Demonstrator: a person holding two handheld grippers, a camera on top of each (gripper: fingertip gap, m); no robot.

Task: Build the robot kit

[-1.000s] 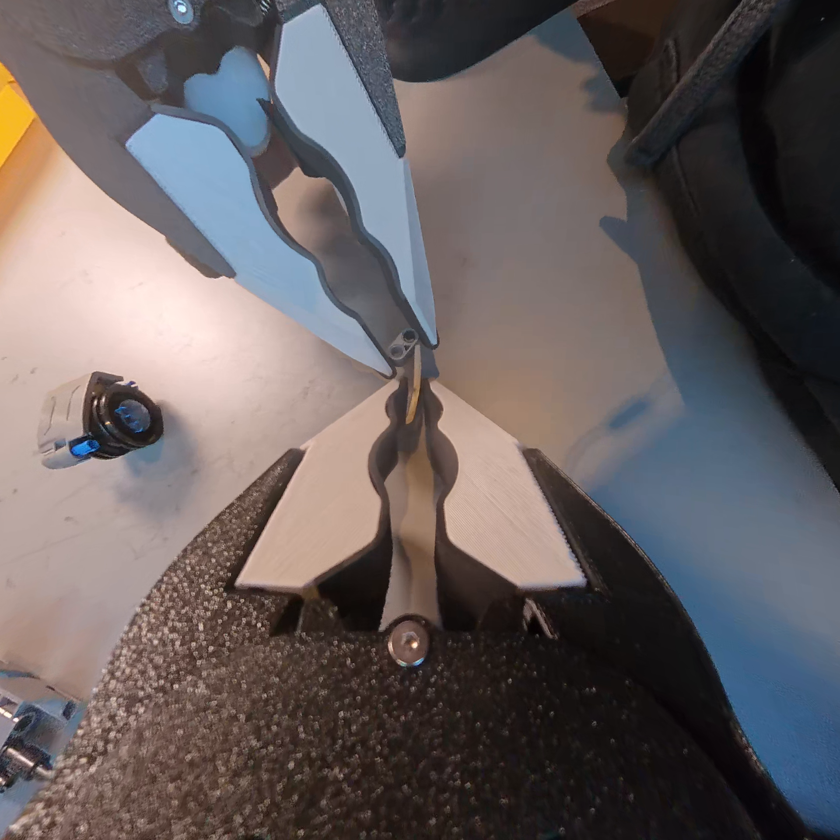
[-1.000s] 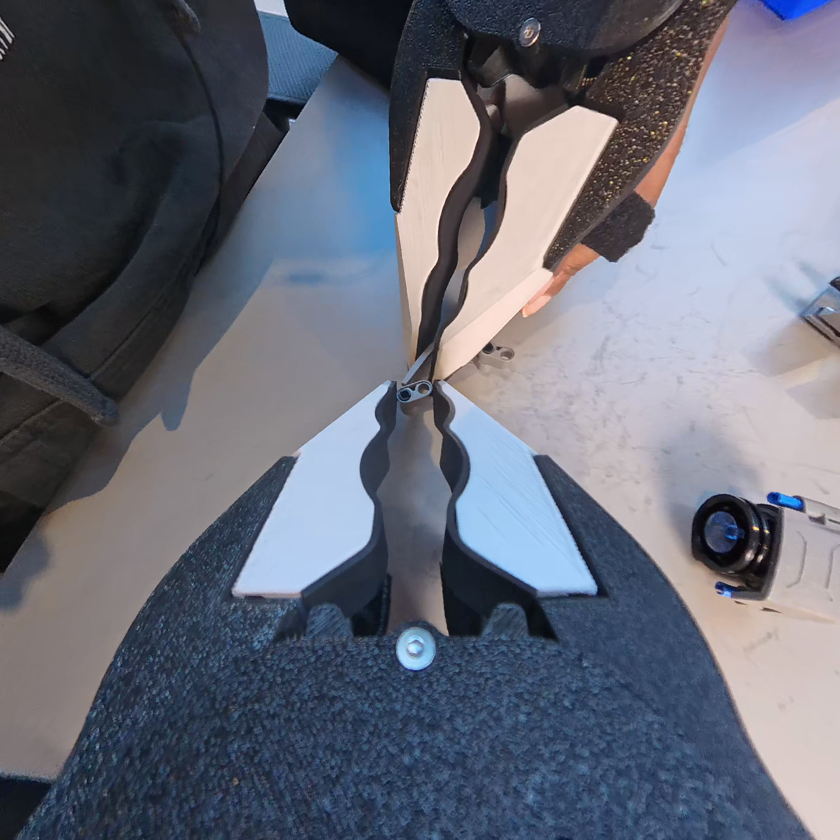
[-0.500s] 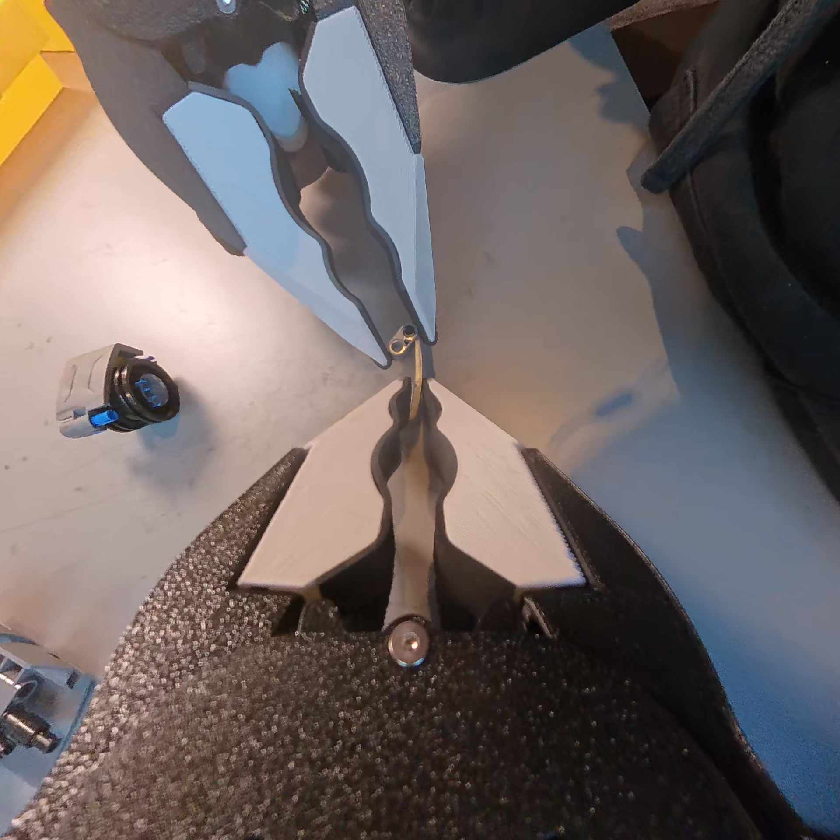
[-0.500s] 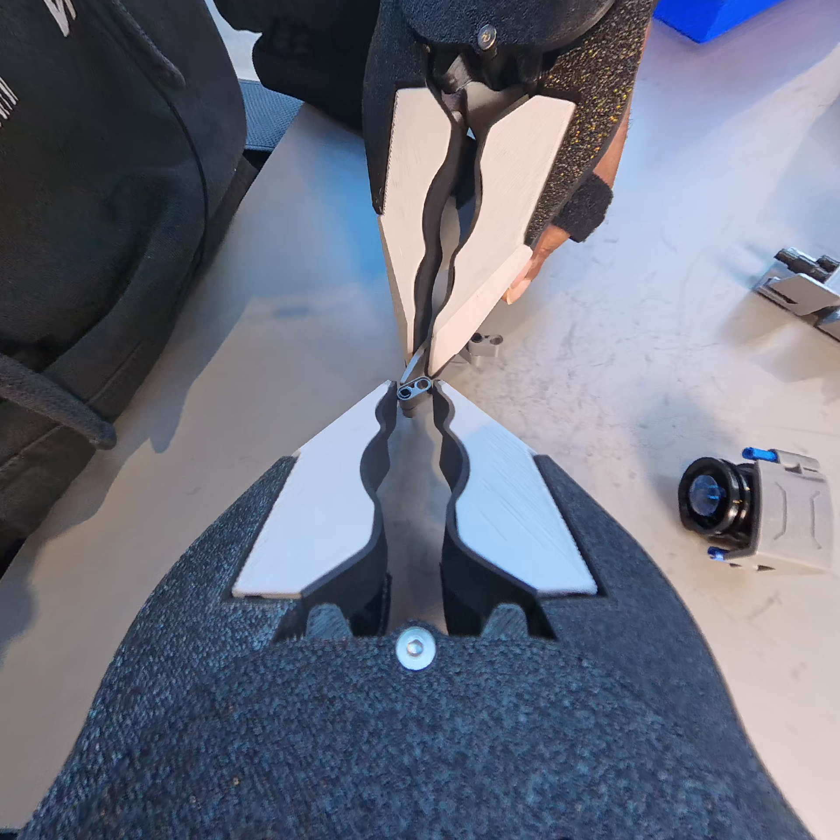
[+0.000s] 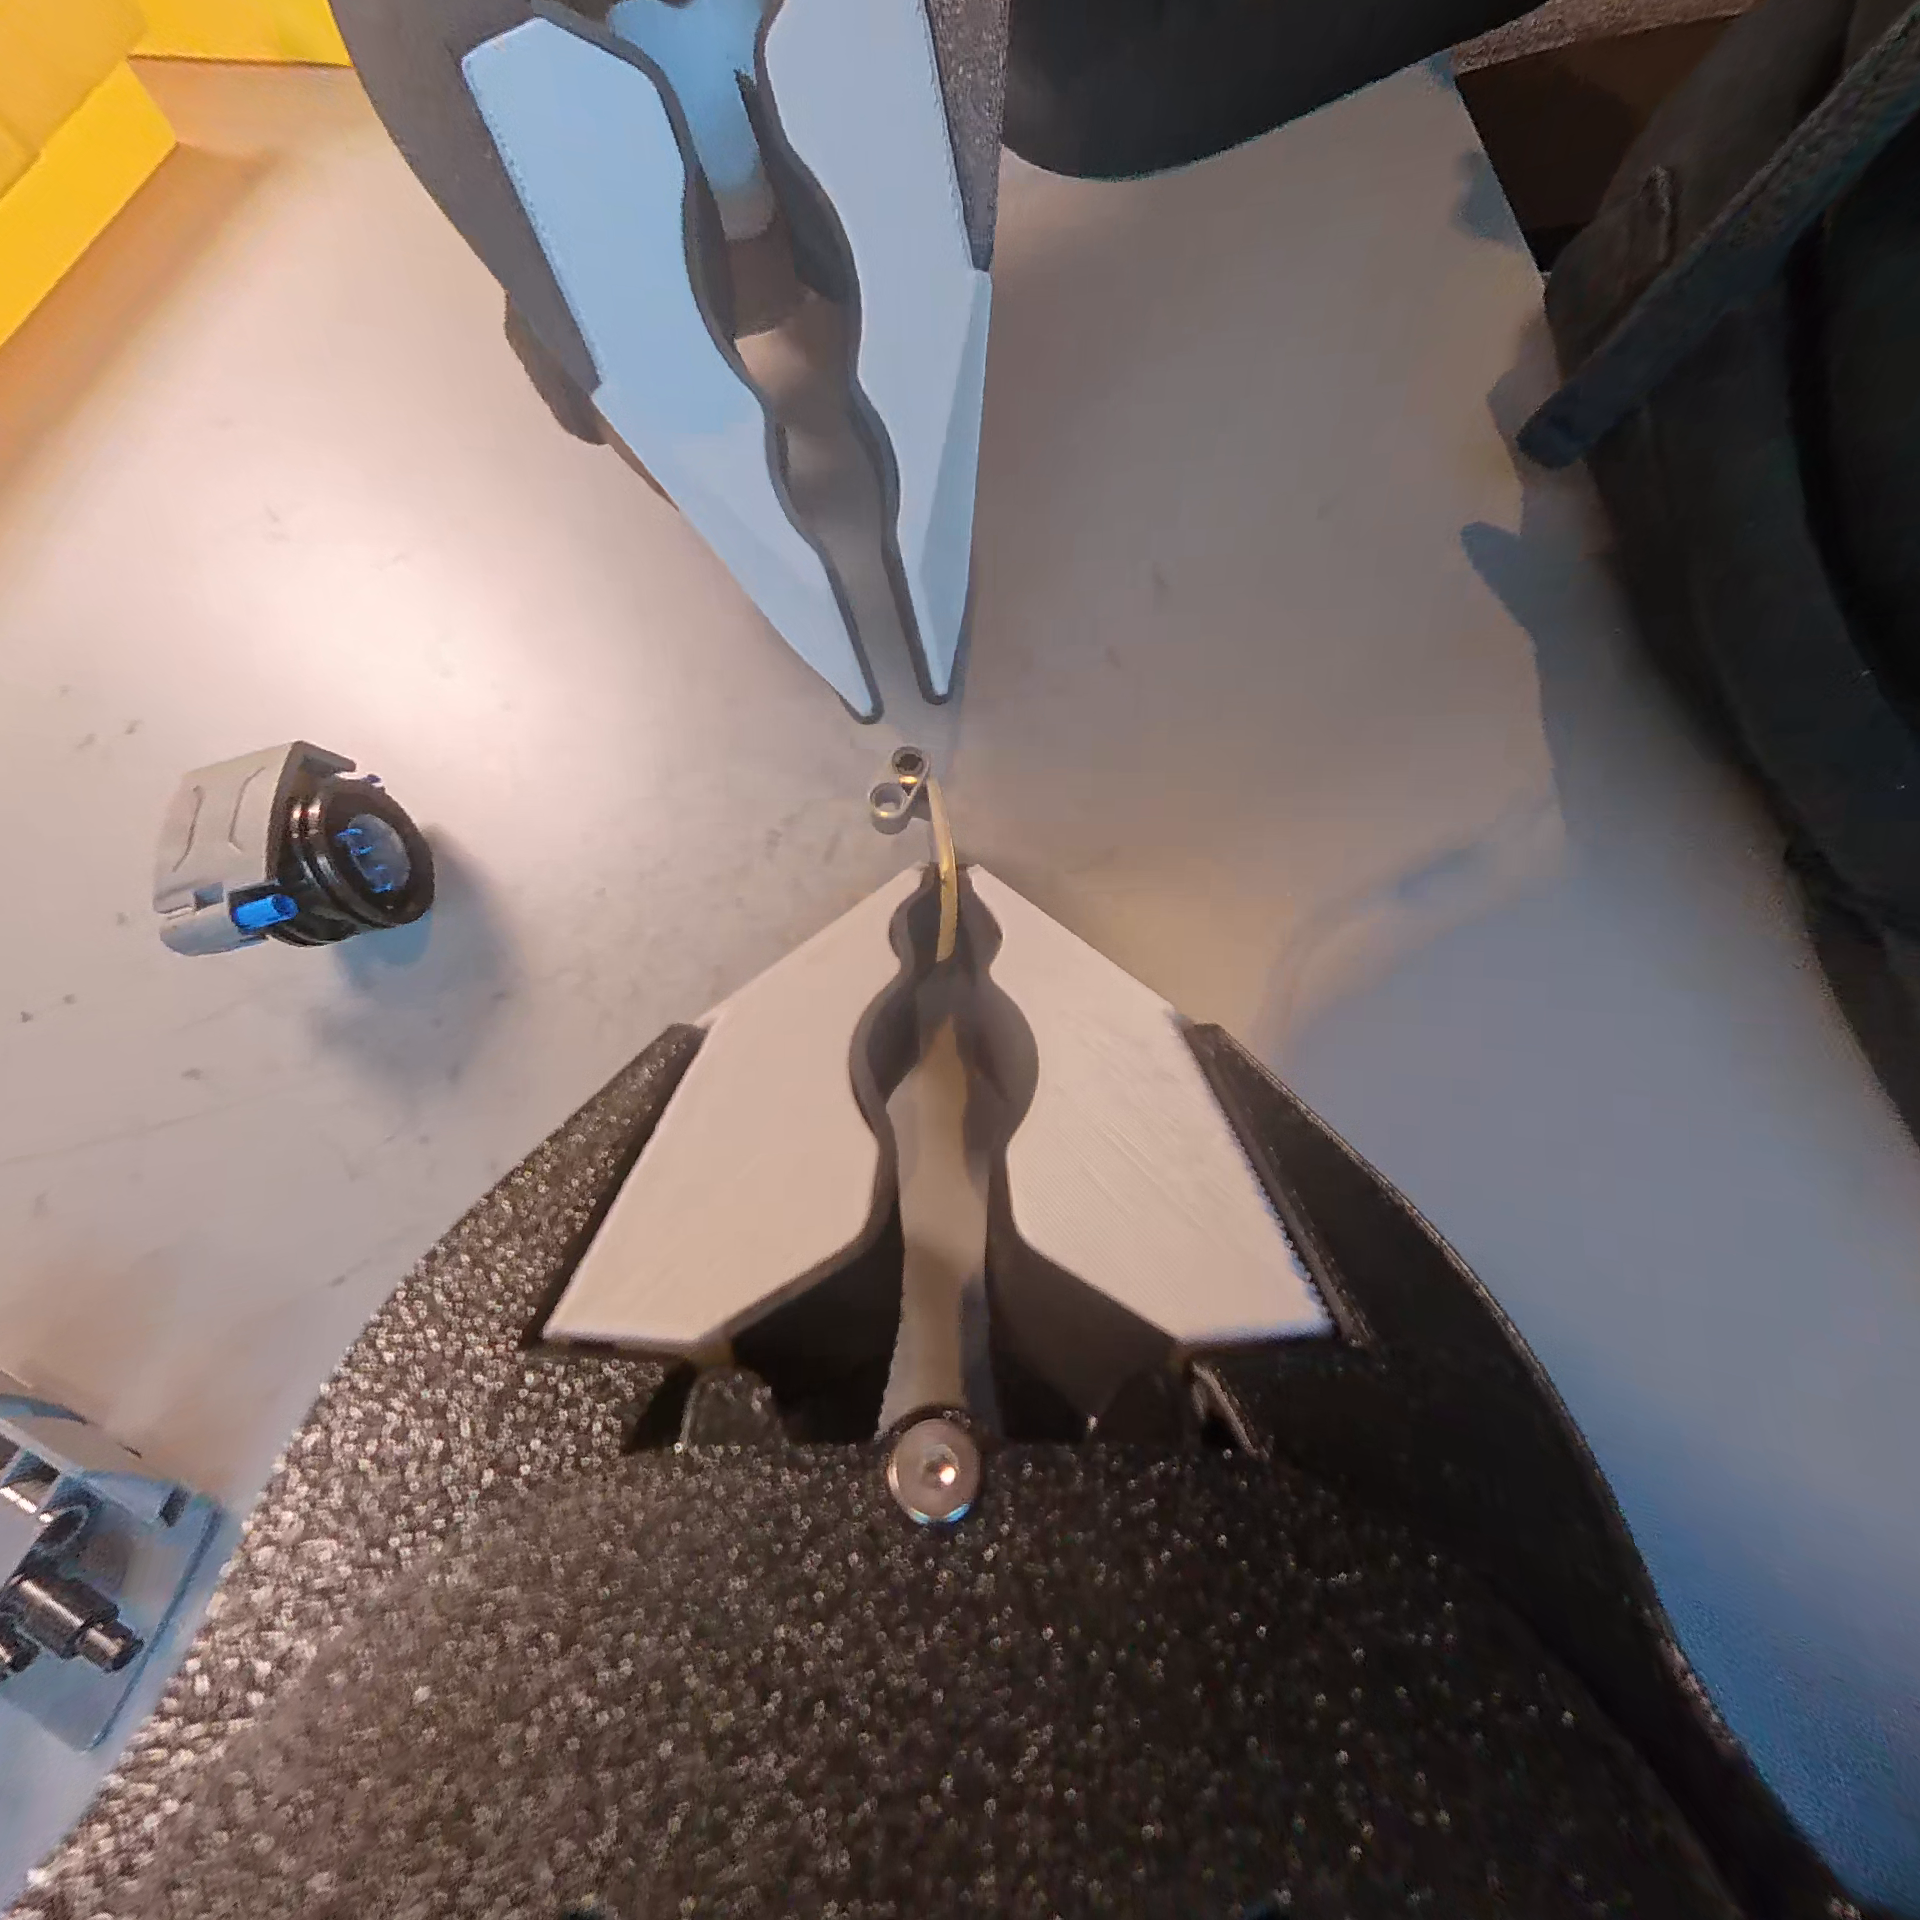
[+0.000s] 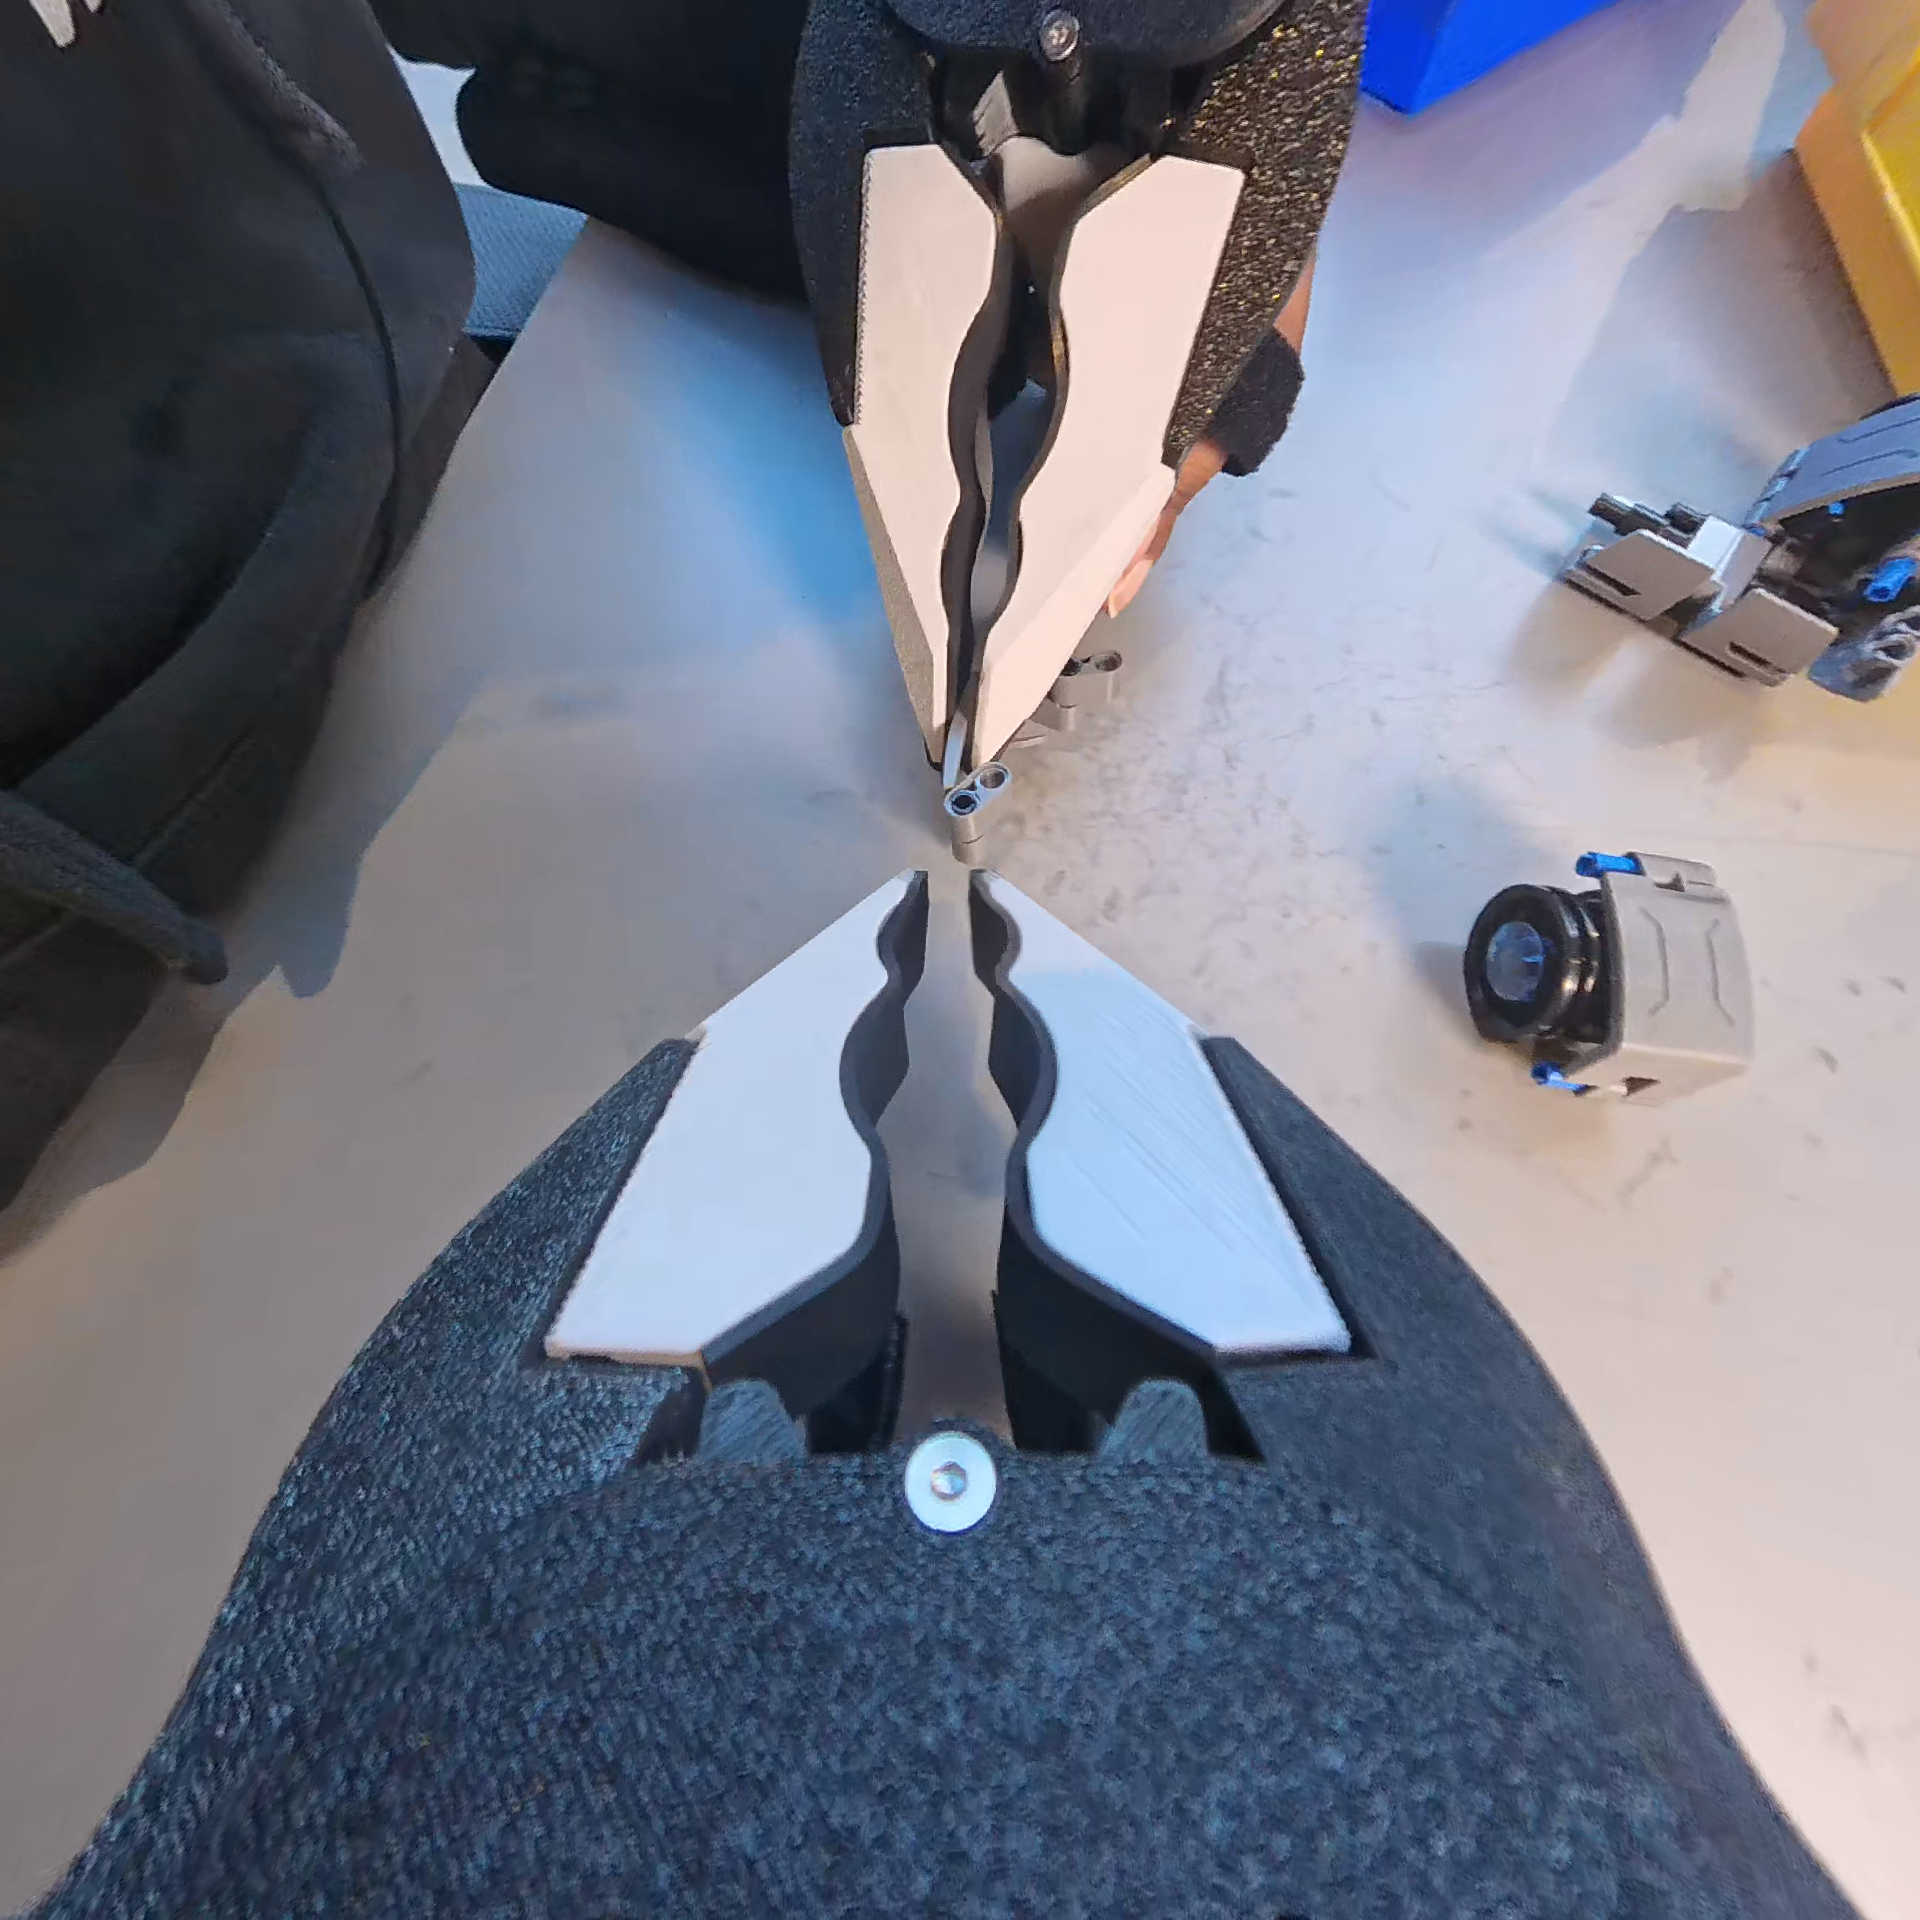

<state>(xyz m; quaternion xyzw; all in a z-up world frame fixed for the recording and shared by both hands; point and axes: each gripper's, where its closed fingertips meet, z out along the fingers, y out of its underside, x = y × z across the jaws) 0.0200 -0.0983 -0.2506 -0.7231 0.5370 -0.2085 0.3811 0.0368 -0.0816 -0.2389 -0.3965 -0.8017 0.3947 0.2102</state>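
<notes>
My left gripper [image 5: 943, 875] is shut on a thin tan strip [image 5: 938, 831] that sticks out past its tips. A small grey two-hole connector [image 5: 898, 792] sits on the strip's far end, above the pale table [image 5: 1195, 727]. My right gripper [image 6: 948, 883] is slightly open and empty, its tips a short way from the connector [image 6: 975, 798]. In the left wrist view the right gripper [image 5: 904, 709] points down at the connector from above. In the right wrist view the left gripper [image 6: 961, 753] faces mine, held by a hand [image 6: 1179, 499].
A grey block with a black ring and blue pins [image 6: 1610, 977] lies on the table to the right [image 5: 291, 847]. A larger grey assembly [image 6: 1745, 582] and a small grey piece [image 6: 1081, 691] lie farther off. Black fabric [image 6: 156, 416], a yellow box [image 5: 62, 156] and a blue box [image 6: 1455, 52] line the edges. The tips of both grippers are at nearly the same place.
My right gripper has opened, let go of the grey connector and drawn back. The connector stays on the strip in my left gripper.
</notes>
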